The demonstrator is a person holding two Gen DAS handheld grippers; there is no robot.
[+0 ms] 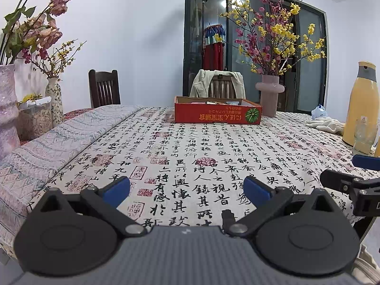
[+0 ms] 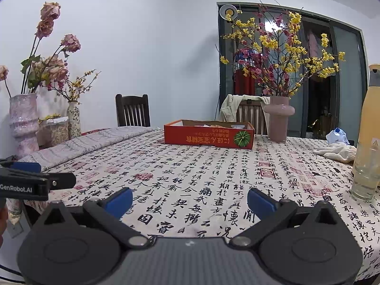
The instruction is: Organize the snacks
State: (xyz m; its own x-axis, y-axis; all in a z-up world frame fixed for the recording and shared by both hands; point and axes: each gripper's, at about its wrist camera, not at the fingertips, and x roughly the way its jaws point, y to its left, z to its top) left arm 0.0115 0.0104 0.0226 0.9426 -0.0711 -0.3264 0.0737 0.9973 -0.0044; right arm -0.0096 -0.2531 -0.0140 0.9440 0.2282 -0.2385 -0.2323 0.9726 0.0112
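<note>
Left wrist view:
Left gripper [image 1: 186, 191]: lower centre of the frame, blue pads spread wide, nothing between them, above the calligraphy tablecloth [image 1: 190, 147].
Red box [image 1: 218, 113]: upper centre, at the far side of the table, just left of the pink vase [image 1: 269, 98]; well apart from the gripper.
Snacks [image 1: 213, 101]: only a sliver of packets shows above the box rim; kinds cannot be told.
Right gripper, seen from here [image 1: 361, 168]: right edge, only partly in frame.

Right wrist view:
Right gripper [image 2: 190, 200]: lower centre, fingers parted wide and empty.
Red box [image 2: 208, 135]: centre, slightly above the middle, beside the pink vase [image 2: 279, 120].
Snack tops [image 2: 215, 125]: barely peeking over the rim.
Glass [image 2: 364, 168]: right edge, beside the yellow bottle [image 2: 369, 109]; fragile, to be kept clear of.

Handling, by judgement:
Box: shallow cardboard tray, likely light, walls stiff enough to pinch at the near rim, though it may slide on cloth.
Packets: probably light, soft and crinkly; best taken by an edge or sealed end, gently, so contents are not crushed.
</note>
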